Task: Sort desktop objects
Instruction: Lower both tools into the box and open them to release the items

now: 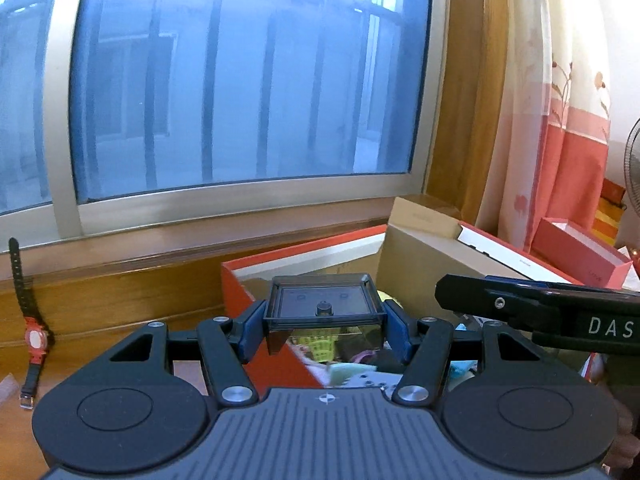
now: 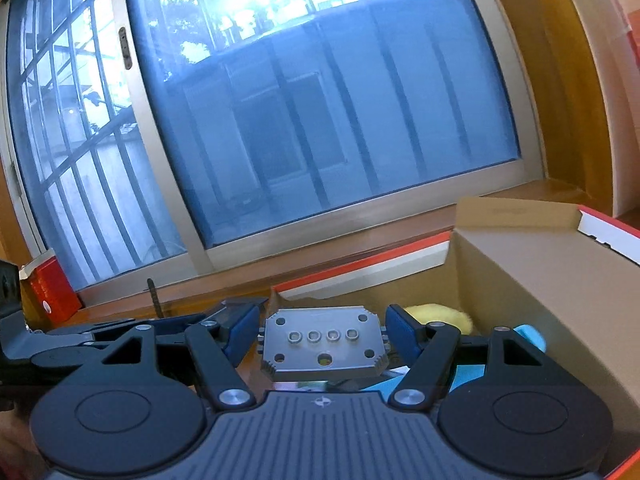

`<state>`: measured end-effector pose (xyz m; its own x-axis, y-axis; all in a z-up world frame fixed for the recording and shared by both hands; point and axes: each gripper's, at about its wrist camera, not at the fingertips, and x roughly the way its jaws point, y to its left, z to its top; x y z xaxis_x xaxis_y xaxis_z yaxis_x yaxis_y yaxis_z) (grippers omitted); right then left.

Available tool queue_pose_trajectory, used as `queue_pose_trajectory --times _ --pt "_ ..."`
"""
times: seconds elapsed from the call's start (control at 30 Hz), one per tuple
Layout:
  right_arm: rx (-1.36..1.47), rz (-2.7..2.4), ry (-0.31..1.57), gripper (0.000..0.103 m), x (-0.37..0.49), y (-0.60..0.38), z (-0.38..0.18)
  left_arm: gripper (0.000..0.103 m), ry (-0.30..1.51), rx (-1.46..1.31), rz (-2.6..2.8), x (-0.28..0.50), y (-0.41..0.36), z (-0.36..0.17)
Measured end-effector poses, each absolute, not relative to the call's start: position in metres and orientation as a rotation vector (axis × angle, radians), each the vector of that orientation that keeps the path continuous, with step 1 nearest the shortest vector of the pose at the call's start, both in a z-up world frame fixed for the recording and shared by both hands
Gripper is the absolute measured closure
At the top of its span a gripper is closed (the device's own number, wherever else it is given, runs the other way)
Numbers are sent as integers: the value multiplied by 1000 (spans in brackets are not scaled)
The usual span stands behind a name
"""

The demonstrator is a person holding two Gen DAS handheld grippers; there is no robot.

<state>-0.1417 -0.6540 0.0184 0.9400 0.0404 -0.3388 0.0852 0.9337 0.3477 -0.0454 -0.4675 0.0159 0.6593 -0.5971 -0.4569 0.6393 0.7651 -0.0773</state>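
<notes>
Objects are carried for sorting over an orange box point(image 1: 240, 292): a smoky plastic case point(image 1: 324, 304) clamped in the left hand-held gripper point(image 1: 325, 330), a grey module point(image 2: 322, 342) in the right hand-held gripper point(image 2: 322, 336).

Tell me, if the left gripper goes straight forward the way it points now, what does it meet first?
Probably the far inner wall of the open orange box; the left gripper, clamping a smoky clear box, points over it. Depth is unclear.

The open orange box point(image 1: 240, 280) lies clear from above (its tall cardboard wall point(image 2: 520, 280) blocks the right).
</notes>
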Motion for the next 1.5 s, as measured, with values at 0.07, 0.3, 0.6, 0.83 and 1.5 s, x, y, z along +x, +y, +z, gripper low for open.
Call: queue_pose_trajectory --times 0.07,0.3,0.6,0.83,1.5 --pt "370 -19 352 32 -144 -664 17 42 486 93 -695 -46 -476 15" --pt "386 -25 346 32 -142 -693 14 42 501 101 -691 -47 -501 12" --pt "402 -59 360 32 -141 -713 5 42 543 104 -711 -44 -525 4" --pt "409 -89 370 32 -142 -723 2 42 551 121 -729 -43 -540 -1" --pt "398 -116 395 32 -139 -726 -2 42 594 136 -701 -35 -548 -9"
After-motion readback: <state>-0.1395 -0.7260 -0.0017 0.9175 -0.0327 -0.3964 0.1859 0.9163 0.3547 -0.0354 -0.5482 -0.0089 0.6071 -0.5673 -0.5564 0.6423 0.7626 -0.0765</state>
